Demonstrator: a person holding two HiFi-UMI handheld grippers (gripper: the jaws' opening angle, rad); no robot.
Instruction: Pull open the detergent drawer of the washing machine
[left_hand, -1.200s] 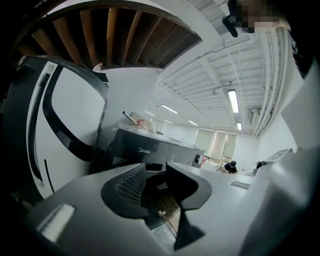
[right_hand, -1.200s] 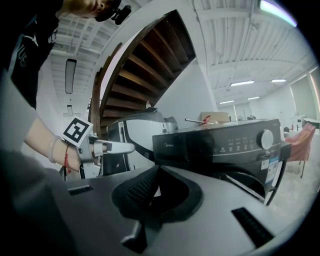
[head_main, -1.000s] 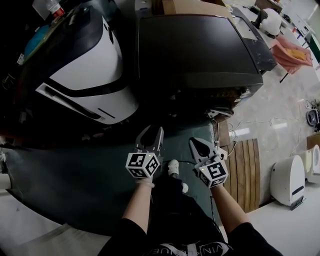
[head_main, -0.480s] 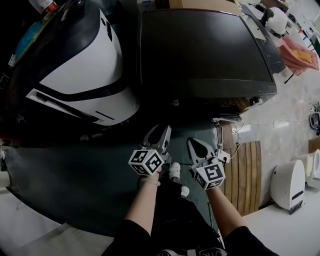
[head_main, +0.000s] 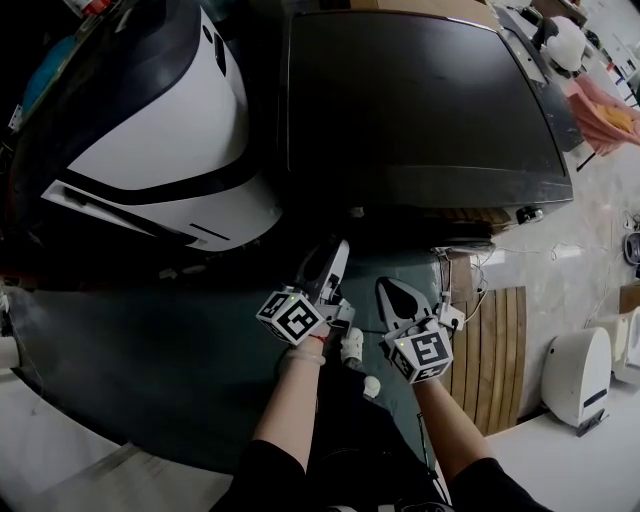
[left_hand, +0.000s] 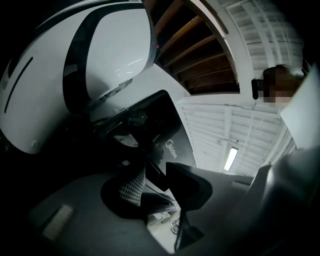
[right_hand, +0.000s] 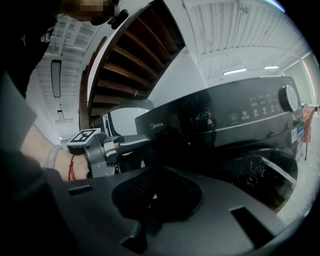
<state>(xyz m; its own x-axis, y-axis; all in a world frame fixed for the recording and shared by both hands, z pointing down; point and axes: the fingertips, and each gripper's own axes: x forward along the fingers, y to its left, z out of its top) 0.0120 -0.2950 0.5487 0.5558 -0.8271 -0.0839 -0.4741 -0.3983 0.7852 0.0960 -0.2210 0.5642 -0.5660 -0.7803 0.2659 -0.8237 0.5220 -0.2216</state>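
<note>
Drawer shut in washing machine

The dark floor bears a black washing machine, a white machine and a slatted wooden board.

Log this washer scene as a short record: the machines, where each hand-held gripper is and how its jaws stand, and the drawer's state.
Washing machine: dark, front-loading, control dial at the panel's right end
Neighbour: white and black machine, to its left in the head view
Left hand-held gripper: jaws apart, nothing between them, at the washer's front left corner
Right hand-held gripper: jaws together, empty, beside the left one
Detergent drawer: front cannot be made out; nothing juts from the panel
</note>
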